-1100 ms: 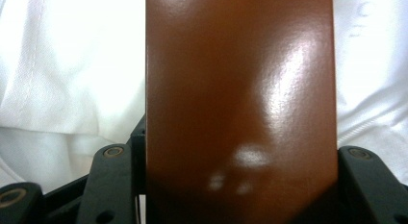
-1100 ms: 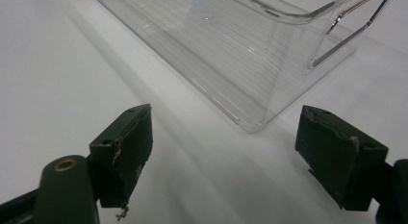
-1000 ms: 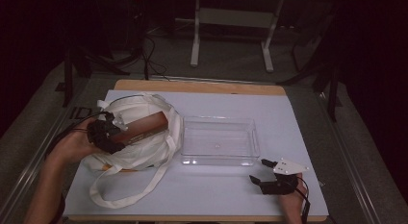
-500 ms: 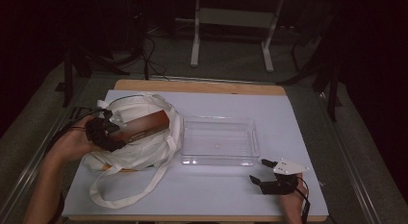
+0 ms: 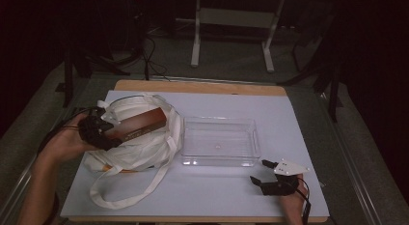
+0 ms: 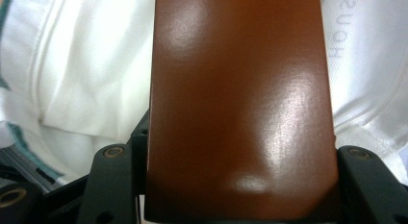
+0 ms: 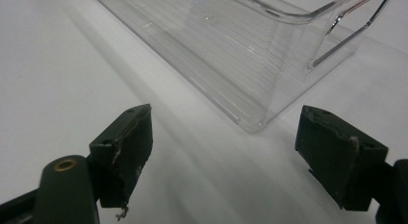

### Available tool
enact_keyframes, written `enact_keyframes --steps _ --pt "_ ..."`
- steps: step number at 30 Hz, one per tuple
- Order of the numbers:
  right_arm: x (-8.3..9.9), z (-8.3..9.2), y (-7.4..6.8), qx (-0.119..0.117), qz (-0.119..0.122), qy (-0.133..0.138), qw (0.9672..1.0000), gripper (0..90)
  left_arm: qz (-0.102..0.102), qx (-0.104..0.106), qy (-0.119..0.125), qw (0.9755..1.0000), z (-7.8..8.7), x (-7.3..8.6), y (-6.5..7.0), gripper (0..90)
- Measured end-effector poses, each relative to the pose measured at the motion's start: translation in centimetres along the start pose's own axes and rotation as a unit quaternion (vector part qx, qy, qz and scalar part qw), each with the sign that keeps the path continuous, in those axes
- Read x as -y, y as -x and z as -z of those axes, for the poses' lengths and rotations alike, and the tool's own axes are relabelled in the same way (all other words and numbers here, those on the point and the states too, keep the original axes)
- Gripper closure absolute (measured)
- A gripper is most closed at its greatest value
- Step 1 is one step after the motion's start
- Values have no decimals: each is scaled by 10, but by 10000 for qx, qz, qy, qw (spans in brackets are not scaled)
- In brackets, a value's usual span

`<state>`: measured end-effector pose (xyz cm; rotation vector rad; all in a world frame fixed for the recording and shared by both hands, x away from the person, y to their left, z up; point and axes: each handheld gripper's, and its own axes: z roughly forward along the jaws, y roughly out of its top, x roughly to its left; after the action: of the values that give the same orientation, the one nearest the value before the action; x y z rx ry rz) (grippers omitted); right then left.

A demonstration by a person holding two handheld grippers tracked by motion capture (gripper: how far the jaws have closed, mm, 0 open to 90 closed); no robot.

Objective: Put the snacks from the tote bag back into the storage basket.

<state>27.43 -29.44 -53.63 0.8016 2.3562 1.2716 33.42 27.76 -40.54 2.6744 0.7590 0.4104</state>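
Observation:
A long brown box [image 5: 140, 124] lies slanted over the mouth of a white cloth tote bag [image 5: 144, 147] on the left of the table. My left gripper [image 5: 103, 133] is shut on the box's near end; in the left gripper view the glossy brown box [image 6: 240, 104] sits tight between both black jaws, with white bag cloth [image 6: 77, 75] behind it. My right gripper [image 5: 264, 172] rests near the table's front right edge, open and holding nothing. The right gripper view has its fingertips [image 7: 127, 152] spread wide, facing a corner of the clear plastic tray [image 7: 240, 56].
The clear rectangular tray [image 5: 219, 160] stands mid-table, just right of the bag, with nothing in it. The bag's long handle loops [image 5: 125, 191] trail toward the front edge. A white sheet [image 5: 289, 119] covers the tabletop. A metal stand [image 5: 231, 22] is on the floor beyond.
The left gripper and the brown box have shifted slightly left and up over the bag. The right gripper has stayed where it was.

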Motion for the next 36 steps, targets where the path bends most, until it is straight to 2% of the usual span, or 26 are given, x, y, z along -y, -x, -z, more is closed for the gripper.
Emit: enact_keyframes --steps 5,14,27,36 --pt "0 0 0 2 3 -2 10000 206 -11 1 46 10000 5 0 0 436" --pt "0 0 0 0 0 1 10000 206 -154 11 124 9998 9 -5 3 436" --pt "0 0 0 3 10 6 10000 206 -263 110 374 9989 19 -13 6 436" --pt "0 0 0 2 4 11 10000 206 -393 147 378 9984 20 -23 8 436"
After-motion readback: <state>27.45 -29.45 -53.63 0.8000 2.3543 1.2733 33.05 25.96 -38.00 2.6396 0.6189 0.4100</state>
